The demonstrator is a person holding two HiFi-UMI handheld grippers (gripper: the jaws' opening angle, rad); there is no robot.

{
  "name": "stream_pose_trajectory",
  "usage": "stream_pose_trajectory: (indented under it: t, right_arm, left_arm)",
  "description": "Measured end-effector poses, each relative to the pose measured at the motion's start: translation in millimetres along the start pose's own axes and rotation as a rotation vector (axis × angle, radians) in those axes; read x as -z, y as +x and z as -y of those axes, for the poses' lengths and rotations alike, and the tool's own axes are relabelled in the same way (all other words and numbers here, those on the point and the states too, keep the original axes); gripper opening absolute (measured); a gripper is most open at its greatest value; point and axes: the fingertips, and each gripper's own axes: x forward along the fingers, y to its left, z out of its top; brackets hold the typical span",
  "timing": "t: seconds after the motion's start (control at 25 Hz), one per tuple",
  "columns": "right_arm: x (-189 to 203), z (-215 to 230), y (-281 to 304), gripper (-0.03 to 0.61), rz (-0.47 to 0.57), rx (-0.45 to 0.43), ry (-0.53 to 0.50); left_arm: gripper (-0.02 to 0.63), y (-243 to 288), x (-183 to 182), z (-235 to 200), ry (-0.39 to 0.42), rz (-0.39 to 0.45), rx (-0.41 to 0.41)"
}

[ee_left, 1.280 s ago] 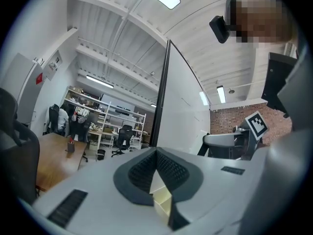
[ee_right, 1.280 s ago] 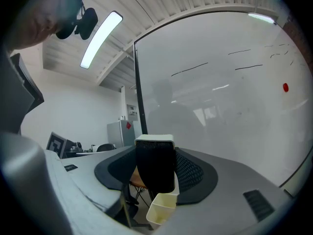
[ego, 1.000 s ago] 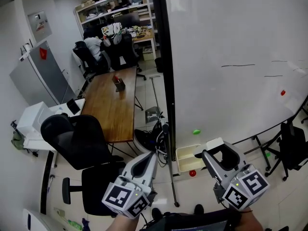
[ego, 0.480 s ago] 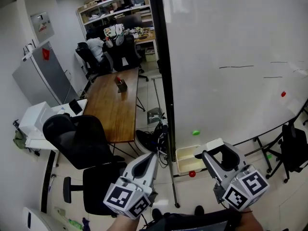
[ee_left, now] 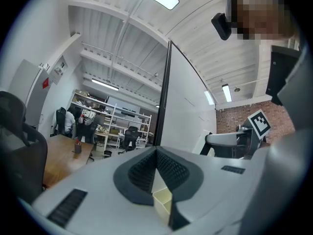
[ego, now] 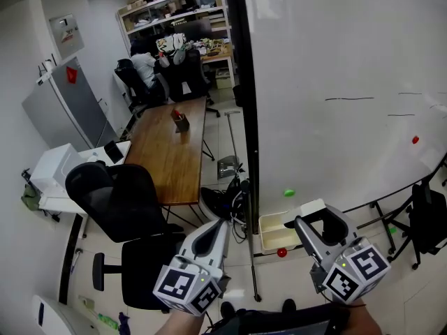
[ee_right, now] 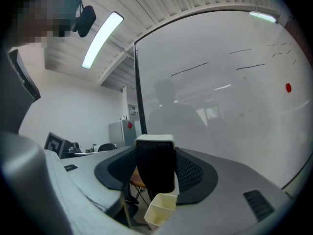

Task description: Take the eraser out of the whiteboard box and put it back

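Note:
My right gripper [ego: 323, 220] is shut on the eraser [ego: 313, 207], a black block with a white back, held just right of the cream whiteboard box [ego: 268, 223] at the whiteboard's lower edge. In the right gripper view the eraser [ee_right: 155, 169] stands upright between the jaws of the right gripper [ee_right: 155, 151], above and a little apart from the open box [ee_right: 161, 210]. My left gripper [ego: 223, 223] is shut with nothing in it, left of the box. In the left gripper view the pads of the left gripper [ee_left: 157, 152] meet at the tip, and the box [ee_left: 164, 202] shows below them.
The whiteboard [ego: 349, 68] fills the right side, with a green magnet [ego: 288, 192] and a red one [ego: 281, 252] near the box. On the left are a wooden table [ego: 171, 152], a black office chair [ego: 115, 201] and a grey fridge [ego: 59, 110]. A person sits at the far desks.
Only the head view has shifted a little. Both grippers stay where they were, the eraser still held in the right one.

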Motion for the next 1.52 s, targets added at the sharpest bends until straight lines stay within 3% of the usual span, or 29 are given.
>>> stream_pose_trajectory:
  t: [0.44, 0.88, 1.2, 1.52]
  right_arm:
    - [17, -8, 36, 0.262, -0.033, -0.002, -0.014]
    - [98, 26, 74, 0.262, -0.153, 0.052, -0.077]
    - [154, 48, 95, 0.261, -0.231, 0.092, -0.048]
    - [180, 54, 99, 0.261, -0.341, 0.111, -0.006]
  left_arm:
    - [0.035, 8, 9, -36, 0.009, -0.027, -0.042]
    - [0.037, 43, 78, -69, -0.001, -0.132, -0.063]
    - [0.037, 54, 121, -78, -0.028, -0.178, -0.064]
    - [0.037, 54, 141, -75, -0.038, -0.212, -0.081]
